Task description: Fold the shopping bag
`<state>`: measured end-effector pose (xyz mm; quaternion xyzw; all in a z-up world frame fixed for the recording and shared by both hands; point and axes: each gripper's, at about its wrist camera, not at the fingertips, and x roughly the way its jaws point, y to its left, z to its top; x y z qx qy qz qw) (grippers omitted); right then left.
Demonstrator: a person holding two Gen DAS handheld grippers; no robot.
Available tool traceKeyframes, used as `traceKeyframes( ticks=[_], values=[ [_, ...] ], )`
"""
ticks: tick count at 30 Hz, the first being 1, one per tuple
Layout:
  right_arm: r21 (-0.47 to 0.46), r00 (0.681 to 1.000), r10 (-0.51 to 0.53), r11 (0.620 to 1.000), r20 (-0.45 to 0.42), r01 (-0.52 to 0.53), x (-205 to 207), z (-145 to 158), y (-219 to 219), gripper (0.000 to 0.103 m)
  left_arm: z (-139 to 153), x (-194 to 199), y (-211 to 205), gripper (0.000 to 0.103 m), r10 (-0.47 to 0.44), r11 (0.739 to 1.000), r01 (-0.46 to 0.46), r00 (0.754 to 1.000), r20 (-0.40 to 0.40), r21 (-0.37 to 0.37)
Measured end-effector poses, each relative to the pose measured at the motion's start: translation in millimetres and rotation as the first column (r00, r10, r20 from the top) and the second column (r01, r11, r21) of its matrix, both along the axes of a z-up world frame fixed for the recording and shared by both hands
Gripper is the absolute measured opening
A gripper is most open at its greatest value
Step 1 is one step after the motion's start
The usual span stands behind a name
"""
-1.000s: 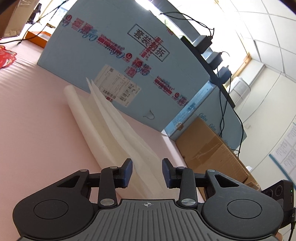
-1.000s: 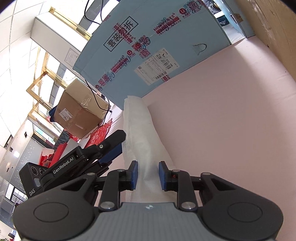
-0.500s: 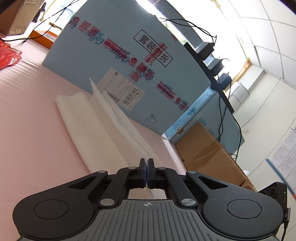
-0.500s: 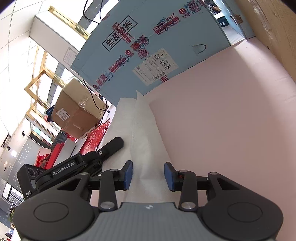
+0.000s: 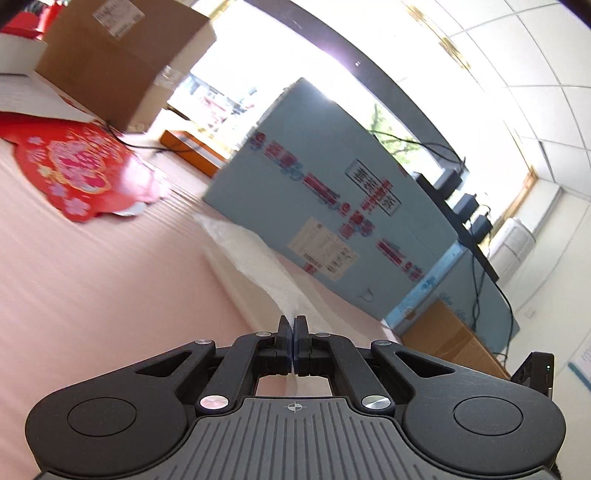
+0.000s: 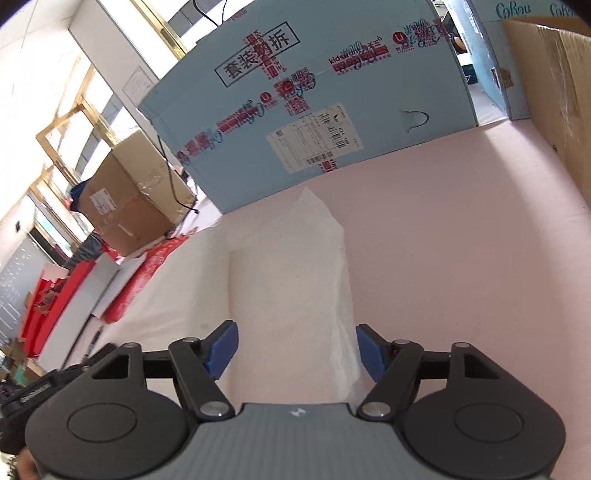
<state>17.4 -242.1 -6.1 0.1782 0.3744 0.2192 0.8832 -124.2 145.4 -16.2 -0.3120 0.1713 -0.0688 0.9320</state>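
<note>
White crinkled plastic shopping bag (image 6: pixel 291 280) lying lengthwise on pink counter (image 6: pixel 461 258), near large blue printed carton (image 6: pixel 314 103), left tool (image 5: pixel 293 341) pinched closed, apparently on the bag's near edge, view blurred, right tool (image 6: pixel 297 350) spread wide astride the bag, holding nothing.

Blue carton (image 6: pixel 332 96): "套装勿拆", "kidswant"; neighbouring box (image 6: pixel 517 14): "Coheu".

Shopping bag (image 6: pixel 291 273): thin white plastic film, crinkly, slightly translucent. Table cover (image 6: pixel 461 266): pink, matt, finely ribbed. Left gripper (image 5: pixel 293 341): matt black plastic, bright metal pivot pins. Right gripper (image 6: pixel 297 350): same black plastic; blue pads (image 6: pixel 221 349) smooth. Blue box (image 6: pixel 332 96): matt cardboard, glossy printed tape, paper label. Brown carton (image 6: pixel 125 199): plain cardboard.
</note>
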Motion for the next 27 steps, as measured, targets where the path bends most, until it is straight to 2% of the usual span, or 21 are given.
traceKeyframes(
  ticks=[1, 4, 6, 8, 11, 17, 21, 27],
  values=[
    [-0.018, 1.0, -0.005, 1.0, 0.012, 0.005, 0, -1, 1, 0.011, 0, -6, 8, 0.0, 0.035, 0.999, -0.035, 0.999, -0.008, 0.011],
    [-0.055, 0.997, -0.035, 0.998, 0.065, 0.039, -3, -1, -1, 0.005, -3, -20, 28, 0.0, 0.135, 0.99, -0.134, 0.99, -0.038, 0.042],
    [-0.064, 0.99, -0.077, 0.994, 0.122, 0.085, -10, 3, -8, 0.003, -4, -21, 36, 0.0, 0.176, 0.983, -0.173, 0.983, -0.047, 0.068],
    [-0.076, 0.973, -0.132, 0.986, 0.189, 0.149, -20, 9, -18, 0.003, -5, -14, 38, 0.0, 0.176, 0.982, -0.171, 0.983, -0.056, 0.084],
    [-0.087, 0.939, -0.215, 0.965, 0.27, 0.247, -41, 16, -39, 0.002, -4, 0, 34, 0.0, 0.149, 0.982, -0.139, 0.987, -0.069, 0.129],
    [-0.124, 0.88, -0.309, 0.919, 0.36, 0.374, -81, 20, -68, 0.002, 5, 36, 20, 0.0, 0.085, 0.979, -0.07, 0.994, -0.074, 0.192],
    [-0.149, 0.88, -0.333, 0.905, 0.338, 0.399, -98, 10, -74, 0.002, 13, 64, 7, 0.0, 0.053, 0.955, -0.021, 0.993, -0.101, 0.296],
    [-0.163, 0.895, -0.344, 0.903, 0.283, 0.398, -108, -9, -76, 0.002, 5, 69, 14, 0.0, 0.125, 0.912, -0.051, 0.98, -0.157, 0.407]
  ],
)
